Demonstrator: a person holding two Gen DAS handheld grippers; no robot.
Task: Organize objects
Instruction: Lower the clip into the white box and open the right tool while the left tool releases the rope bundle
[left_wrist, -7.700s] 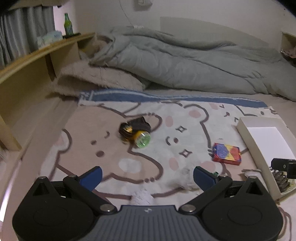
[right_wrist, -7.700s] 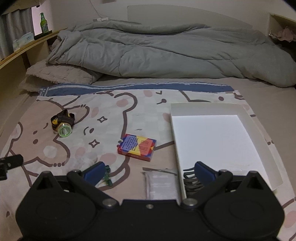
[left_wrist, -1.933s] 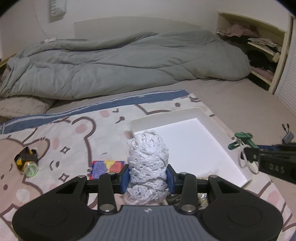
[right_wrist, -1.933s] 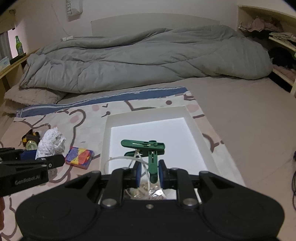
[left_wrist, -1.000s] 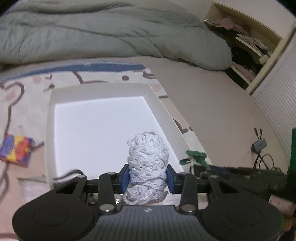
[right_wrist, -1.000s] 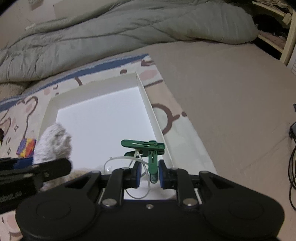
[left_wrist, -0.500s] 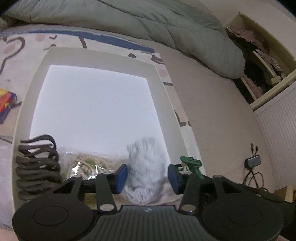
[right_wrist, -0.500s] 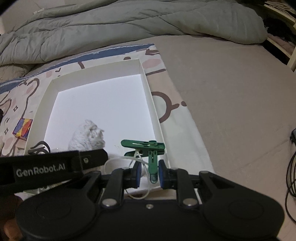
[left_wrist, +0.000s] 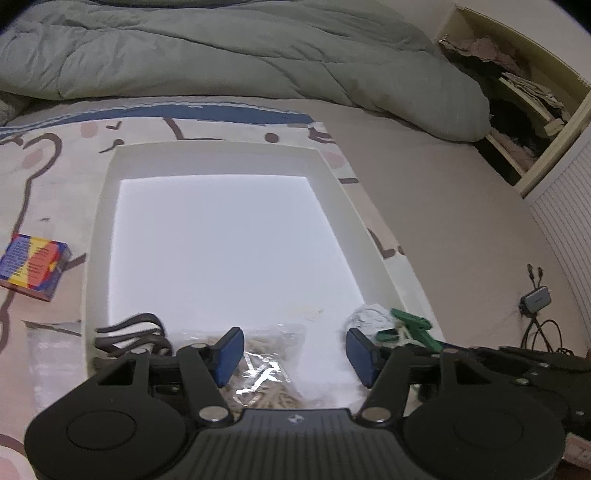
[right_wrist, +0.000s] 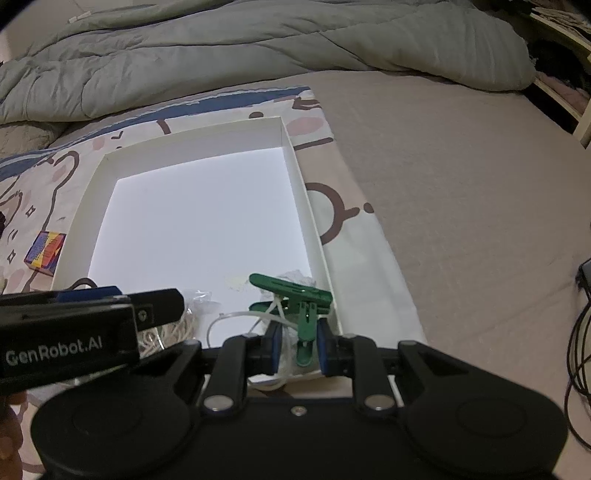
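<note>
A white tray (left_wrist: 99, 206) lies on the bear-print blanket; it also shows in the right wrist view (right_wrist: 295, 173). My left gripper (left_wrist: 293, 349) is open and empty over the tray's near end. The white knitted bundle (left_wrist: 367, 314) lies in the tray's near right corner, partly hidden. My right gripper (right_wrist: 299, 345) is shut on a green clip (right_wrist: 295, 295) with a white cord (right_wrist: 240, 317), held over that same corner beside the bundle (right_wrist: 295, 277). A clear bag of rubber bands (left_wrist: 266, 354) and a dark hair claw (left_wrist: 129, 336) lie at the tray's near edge.
A colourful card box (left_wrist: 31, 266) lies on the blanket left of the tray, also seen in the right wrist view (right_wrist: 44, 251). A grey duvet (left_wrist: 221, 55) is heaped behind. Shelves (left_wrist: 517, 103) stand at the right. Cables (left_wrist: 535, 306) lie on the floor.
My left gripper has opened wider and let go of the knitted bundle, which now rests in the tray's near right corner. The right gripper, holding the green clip, has lowered toward that corner.
</note>
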